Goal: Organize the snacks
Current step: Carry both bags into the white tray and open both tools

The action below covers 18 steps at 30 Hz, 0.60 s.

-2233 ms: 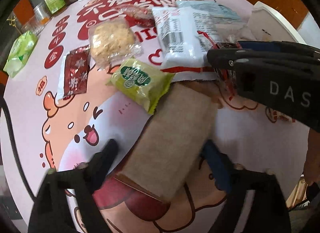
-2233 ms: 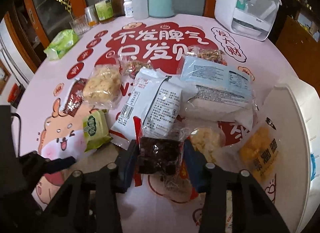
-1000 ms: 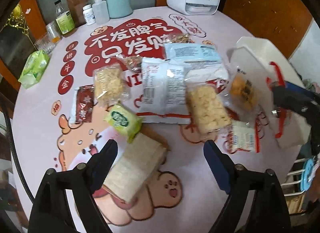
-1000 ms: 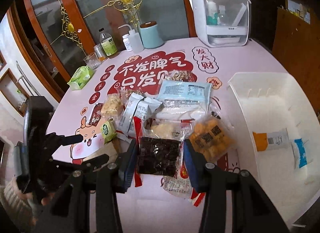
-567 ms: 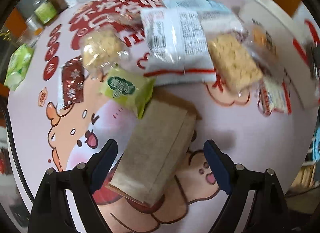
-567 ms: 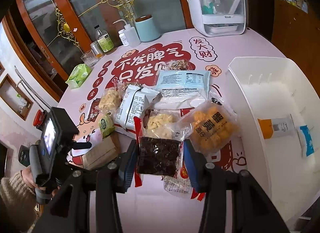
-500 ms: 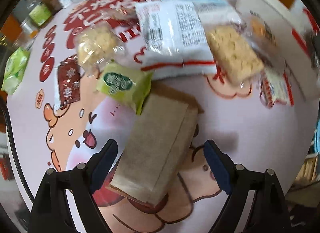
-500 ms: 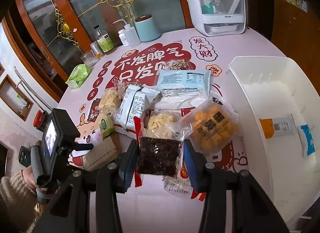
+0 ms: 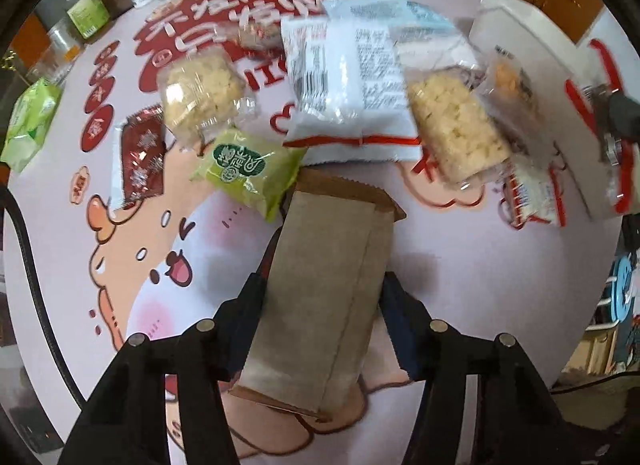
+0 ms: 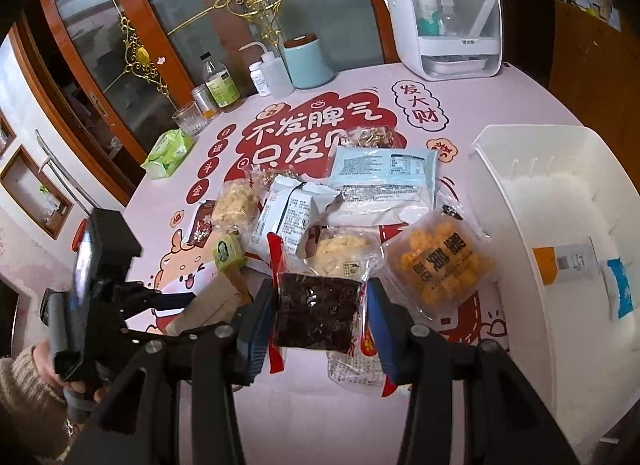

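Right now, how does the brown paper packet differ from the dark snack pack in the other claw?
The brown paper packet is opaque and plain; the dark snack pack is clear plastic showing dark pieces. The brown paper packet lies on the table; the dark snack pack appears lifted above it. Each sits between a claw's fingers.

Bare tablecloth (image 9: 460, 265) was left open right of the brown paper packet (image 9: 328, 289) — passage beyond was blocked by the green packet (image 9: 250, 169) and white bag (image 9: 348, 81).

Round pink cartoon-print table (image 10: 328, 417): snack packets clustered at centre, brown paper pouch (image 9: 324, 297) at 7 o'clock, white plastic bin (image 10: 560, 193) at 3, bottles (image 10: 218, 83) at 11.
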Each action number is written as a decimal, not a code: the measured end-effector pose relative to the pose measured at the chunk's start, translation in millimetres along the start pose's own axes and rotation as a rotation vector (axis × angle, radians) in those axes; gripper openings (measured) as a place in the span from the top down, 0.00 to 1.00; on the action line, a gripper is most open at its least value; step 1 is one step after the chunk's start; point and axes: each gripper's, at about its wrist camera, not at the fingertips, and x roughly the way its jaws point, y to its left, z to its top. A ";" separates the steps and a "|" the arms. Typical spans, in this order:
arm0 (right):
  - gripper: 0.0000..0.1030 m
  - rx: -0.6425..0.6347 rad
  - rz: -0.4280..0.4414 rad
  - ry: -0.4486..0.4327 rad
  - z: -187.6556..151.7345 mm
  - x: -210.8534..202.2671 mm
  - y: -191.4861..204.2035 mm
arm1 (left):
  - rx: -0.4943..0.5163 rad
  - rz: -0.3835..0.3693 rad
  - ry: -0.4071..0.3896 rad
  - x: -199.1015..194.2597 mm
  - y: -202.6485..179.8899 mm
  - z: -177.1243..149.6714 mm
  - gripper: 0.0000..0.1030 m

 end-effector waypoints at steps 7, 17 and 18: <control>0.56 -0.011 -0.005 -0.046 8.0 -32.0 -11.4 | 0.010 0.073 -0.078 -53.8 -35.5 23.2 0.45; 0.56 -0.008 -0.051 -0.136 17.7 -91.9 -64.0 | 0.045 0.074 -0.238 -112.2 -119.8 81.3 0.45; 0.56 -0.003 -0.060 -0.141 17.4 -96.9 -72.8 | 0.049 0.072 -0.250 -114.5 -131.3 87.0 0.45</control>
